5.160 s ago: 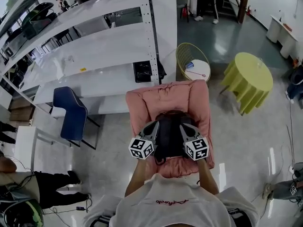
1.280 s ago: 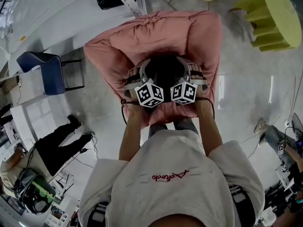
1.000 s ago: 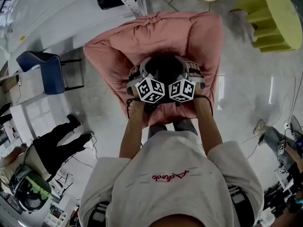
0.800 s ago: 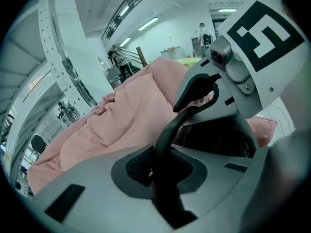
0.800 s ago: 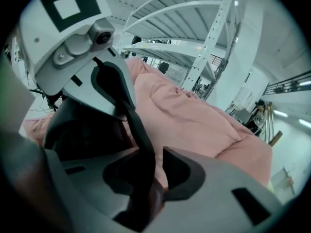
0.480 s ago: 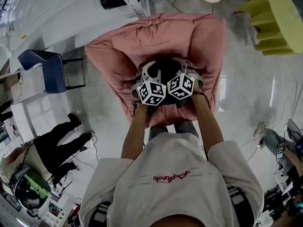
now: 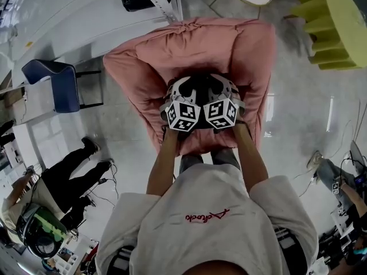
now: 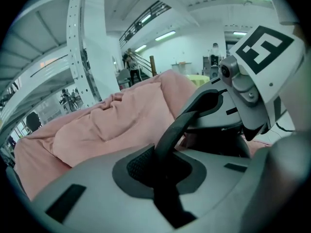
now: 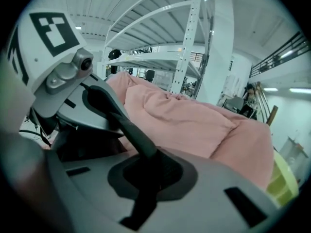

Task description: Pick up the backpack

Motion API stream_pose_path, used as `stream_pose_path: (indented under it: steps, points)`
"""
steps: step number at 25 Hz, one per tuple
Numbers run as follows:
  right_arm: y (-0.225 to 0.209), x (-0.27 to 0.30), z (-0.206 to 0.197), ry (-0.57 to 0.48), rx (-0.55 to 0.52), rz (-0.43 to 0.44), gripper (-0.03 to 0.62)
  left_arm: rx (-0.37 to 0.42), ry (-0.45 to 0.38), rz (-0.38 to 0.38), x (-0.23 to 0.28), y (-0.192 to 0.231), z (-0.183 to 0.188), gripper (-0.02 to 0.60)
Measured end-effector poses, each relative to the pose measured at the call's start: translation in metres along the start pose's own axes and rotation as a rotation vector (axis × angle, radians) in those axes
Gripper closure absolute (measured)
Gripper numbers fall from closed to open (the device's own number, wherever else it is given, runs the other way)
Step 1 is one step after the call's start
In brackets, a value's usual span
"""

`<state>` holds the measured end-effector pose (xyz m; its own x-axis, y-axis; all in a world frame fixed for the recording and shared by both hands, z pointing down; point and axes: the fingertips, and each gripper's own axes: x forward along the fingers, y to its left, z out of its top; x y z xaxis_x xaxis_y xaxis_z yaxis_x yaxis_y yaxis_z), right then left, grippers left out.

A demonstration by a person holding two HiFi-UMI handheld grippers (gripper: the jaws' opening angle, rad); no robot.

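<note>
Pink armchair (image 7: 189, 44) cushions are seen beneath the black backpack (image 7: 200, 89), found over the seat's middle. Its dark strap (image 8: 182, 118) is clamped by the left gripper (image 8: 160, 165) and right gripper (image 9: 147, 168) alike. Slippage is risked if that thin strap is pulled unevenly.

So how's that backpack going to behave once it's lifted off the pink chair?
Likely floppy: the backpack looks like soft dark fabric, so it should sag and swing. Its strap, pinched by the left gripper and right gripper, is bent, so it may twist under load.
</note>
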<state>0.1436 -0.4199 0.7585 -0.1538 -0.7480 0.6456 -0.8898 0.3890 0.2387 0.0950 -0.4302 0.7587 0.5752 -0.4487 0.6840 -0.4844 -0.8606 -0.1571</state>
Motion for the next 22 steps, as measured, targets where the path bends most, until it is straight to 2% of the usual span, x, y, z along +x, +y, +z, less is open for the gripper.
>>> stream_pose_path:
  steps: [5,12,22]
  points:
    - [0.006,-0.019,0.007,-0.039,-0.020,-0.016,0.571,-0.044,-0.088,0.019,-0.023,-0.005,0.011,0.546]
    - [0.015,-0.048,0.019,-0.082,-0.014,-0.025,0.571,-0.071,-0.132,0.026,-0.052,-0.015,0.020,0.549]
    - [0.031,-0.106,0.057,-0.161,-0.071,-0.035,0.571,-0.091,-0.208,0.106,-0.118,-0.023,0.043,0.552]
